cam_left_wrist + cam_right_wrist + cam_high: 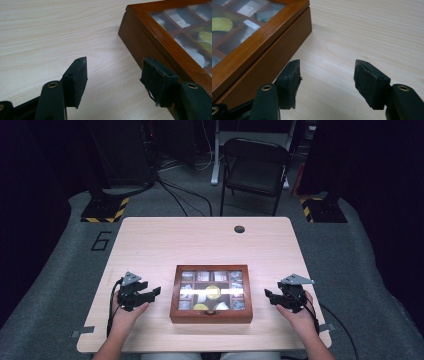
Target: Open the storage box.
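While I am holding my left gripper point(150, 295) and right gripper point(270, 296) just beside the wooden box point(211, 315), one at each side wall, both are standing partly open and gripping nothing. The box is lying shut near my edge of the table point(165, 235). Uneven closing risks my twisting or sliding it, or a pad point(156, 80) scraping its glass lid point(212, 290). I am reading no writing on the box; left of it, the floor is showing a painted 6 point(101, 241).
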